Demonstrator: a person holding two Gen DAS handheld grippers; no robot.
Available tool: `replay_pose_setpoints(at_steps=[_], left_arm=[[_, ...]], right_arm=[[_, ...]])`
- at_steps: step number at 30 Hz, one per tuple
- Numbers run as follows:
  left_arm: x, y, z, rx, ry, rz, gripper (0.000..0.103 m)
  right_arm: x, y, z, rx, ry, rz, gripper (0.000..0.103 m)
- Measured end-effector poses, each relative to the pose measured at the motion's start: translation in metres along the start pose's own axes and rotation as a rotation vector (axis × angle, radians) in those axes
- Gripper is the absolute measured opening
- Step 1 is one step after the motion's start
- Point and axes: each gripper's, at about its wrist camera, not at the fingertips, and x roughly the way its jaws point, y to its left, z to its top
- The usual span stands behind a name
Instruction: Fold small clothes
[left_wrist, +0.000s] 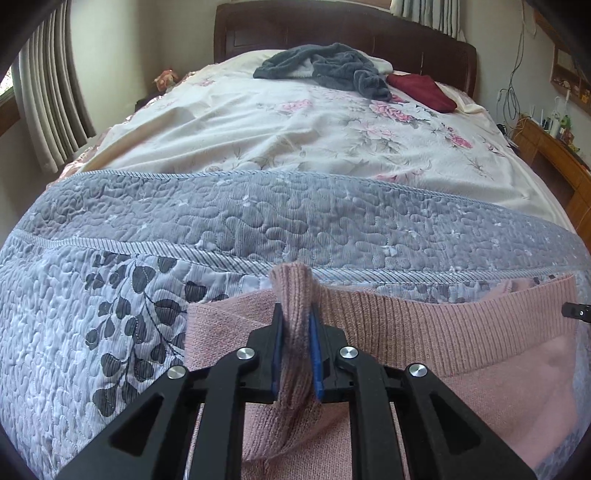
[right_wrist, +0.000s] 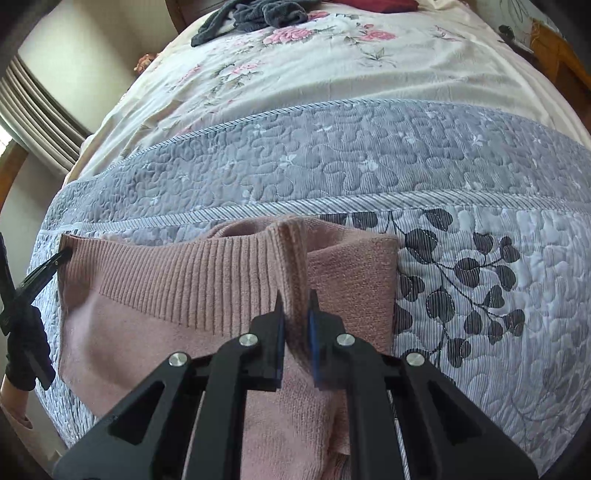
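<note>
Pink sweater (left_wrist: 461, 354) flat on grey quilt (left_wrist: 258, 218), ribbed hem (right_wrist: 177, 280) ahead, long axis across. Left gripper (left_wrist: 295, 325) and right gripper (right_wrist: 297, 306) each clamped on a raised fold. No readable writing.

A pink knit sweater (left_wrist: 424, 332) runs off the near edge of both wrist views, its lower part hidden beneath the black gripper linkages. The pinched fold conceals the inner faces of the left gripper (left_wrist: 295, 317) pads. Only a black tip of the right gripper (left_wrist: 576, 313) enters at the left view's right edge. The dark grey garment (right_wrist: 255, 14) and red cloth (right_wrist: 384, 4) are cut by the right view's far edge. Small items on the wooden desk (left_wrist: 546, 147) are too tiny to identify.
</note>
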Motion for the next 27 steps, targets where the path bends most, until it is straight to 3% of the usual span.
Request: replay_pose_setpoints(at_steps=[6, 9, 12, 16, 19, 23, 25, 27], left_arm=[[0.009, 0.021, -0.006, -0.059, 0.058, 0.028, 0.022], [-0.022, 0.034, -0.013, -0.081, -0.001, 0.044, 0.023], [-0.067, 0.031, -0.03, -0.008, -0.075, 0.062, 0.024], [-0.107, 0.014, -0.073, 0.077, -0.05, -0.006, 0.03], [-0.121, -0.001, -0.105, 0.1, 0.0, -0.077, 0.03], [-0.117, -0.015, -0.132, 0.076, 0.058, -0.117, 0.031], [-0.11, -0.017, -0.138, 0.069, 0.096, -0.129, 0.031], [-0.104, -0.016, -0.142, 0.064, 0.125, -0.113, 0.031]], right_arm=[[0.011, -0.008, -0.008, 0.02, 0.017, -0.041, 0.019], [-0.013, -0.009, -0.022, 0.006, -0.015, -0.006, 0.021], [-0.042, -0.008, -0.049, -0.002, -0.006, 0.074, 0.023], [-0.065, -0.014, -0.102, 0.01, 0.043, 0.161, 0.035], [-0.066, -0.017, -0.139, 0.04, 0.096, 0.192, 0.037], [-0.056, -0.017, -0.167, 0.063, 0.149, 0.185, 0.032], [-0.059, -0.017, -0.169, 0.07, 0.146, 0.164, 0.015], [-0.07, -0.018, -0.169, 0.08, 0.123, 0.191, 0.011]])
